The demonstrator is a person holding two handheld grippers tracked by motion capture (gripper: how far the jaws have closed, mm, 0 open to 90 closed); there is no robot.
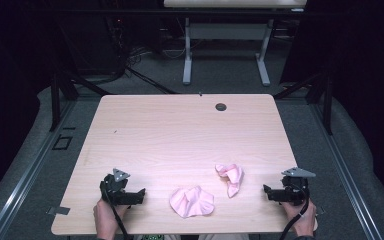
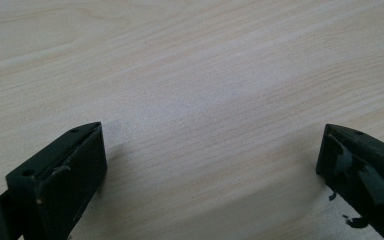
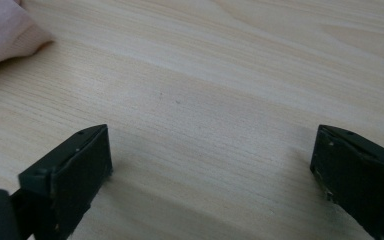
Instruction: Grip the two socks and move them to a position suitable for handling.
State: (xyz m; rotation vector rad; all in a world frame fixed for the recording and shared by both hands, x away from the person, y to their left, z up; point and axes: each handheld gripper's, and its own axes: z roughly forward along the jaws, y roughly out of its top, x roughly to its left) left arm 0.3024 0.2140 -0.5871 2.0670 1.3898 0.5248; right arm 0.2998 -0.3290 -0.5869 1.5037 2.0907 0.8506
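- Two crumpled pink cloths lay on the counter near its front edge: the larger, flatter pink cloth (image 1: 191, 201) at the middle, the smaller bunched pink cloth (image 1: 230, 178) just to its right and slightly farther back, the two apart.
- Two black grippers rested near the front corners: the left gripper (image 1: 141, 195) and the right gripper (image 1: 266, 190), each with jaws spread wide and holding nothing.
- In the right gripper view, a pink cloth edge (image 3: 5, 32) sat well beyond the jaws.
- The light wood-grain counter (image 1: 180, 130) had one dark round hole (image 1: 221, 106) near its back edge.
- Beyond stood a white-legged table (image 1: 225, 45) on grey floor, with dark surroundings.
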